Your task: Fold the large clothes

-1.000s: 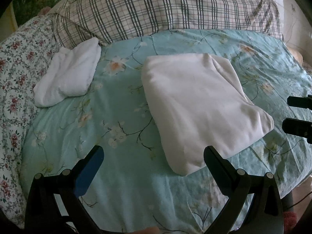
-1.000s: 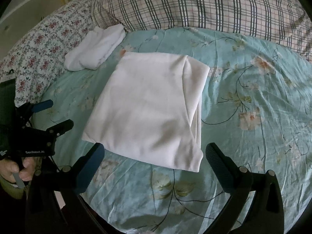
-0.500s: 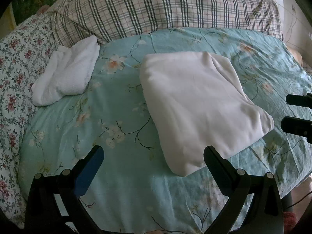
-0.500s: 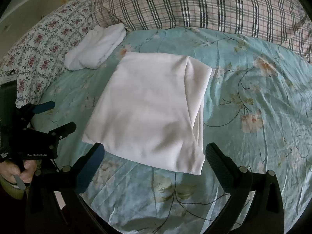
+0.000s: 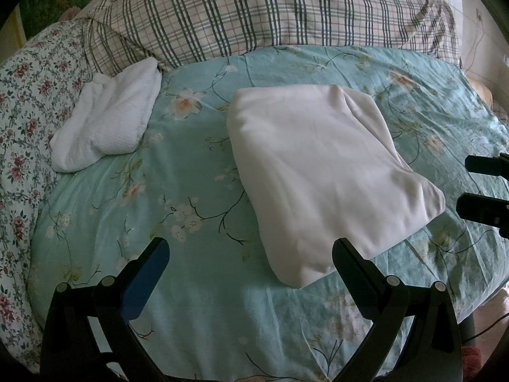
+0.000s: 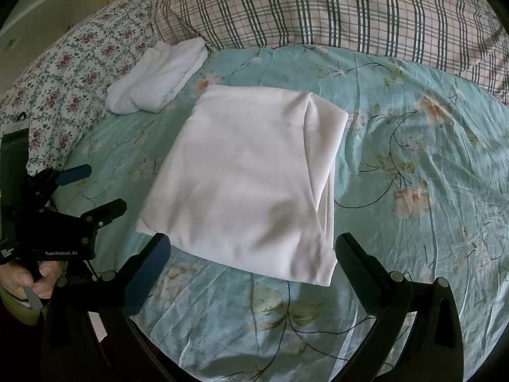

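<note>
Both tongs hang spread and empty above the bed: the left gripper [image 5: 251, 254] shows its two fingers wide apart at the bottom of its own view, over bare teal floral bedsheet [image 5: 197, 302], and the right gripper [image 6: 253, 251] stands just as wide at the bottom of its view, its fingers framing the near edge of the white garment [image 6: 251, 178] without touching it. That garment lies in the middle of both frames as a flat, thick, layered rectangle, one folded flap showing along its right side, so I judge the folding all but done; at most a last tidy or a move to the side remains. A second folded white piece [image 5: 108, 124] sits in the upper left by the plaid pillow [image 5: 270, 12] and the floral pillow [image 5: 25, 95], well apart from the first. Against the earlier frames almost nothing differs: the garment keeps its shape and place, the fingers stay just as spread, and only the left view drifts slightly.
</note>
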{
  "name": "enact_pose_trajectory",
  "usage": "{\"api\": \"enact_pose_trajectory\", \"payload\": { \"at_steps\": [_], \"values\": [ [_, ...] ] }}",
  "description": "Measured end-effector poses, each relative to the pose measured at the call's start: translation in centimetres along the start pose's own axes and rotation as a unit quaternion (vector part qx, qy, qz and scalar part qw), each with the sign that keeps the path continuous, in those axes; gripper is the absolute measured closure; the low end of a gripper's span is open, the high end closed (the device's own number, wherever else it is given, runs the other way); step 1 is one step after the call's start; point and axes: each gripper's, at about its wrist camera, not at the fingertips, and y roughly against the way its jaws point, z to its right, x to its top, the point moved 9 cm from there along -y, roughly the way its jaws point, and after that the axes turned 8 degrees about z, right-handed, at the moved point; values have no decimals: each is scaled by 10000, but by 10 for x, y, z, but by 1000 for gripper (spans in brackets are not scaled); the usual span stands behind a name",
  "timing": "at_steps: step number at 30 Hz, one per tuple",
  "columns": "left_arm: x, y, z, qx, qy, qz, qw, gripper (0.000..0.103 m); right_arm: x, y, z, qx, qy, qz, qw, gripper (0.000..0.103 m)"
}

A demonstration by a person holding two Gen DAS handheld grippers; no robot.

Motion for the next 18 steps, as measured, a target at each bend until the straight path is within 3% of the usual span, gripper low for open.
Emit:
{"api": "enact_pose_trajectory", "payload": {
  "at_steps": [18],
  "values": [
    [0, 1, 2, -2, 16, -2, 10000, 1, 3, 1, -9, 19, 29, 37, 10000, 0]
  ]
}}
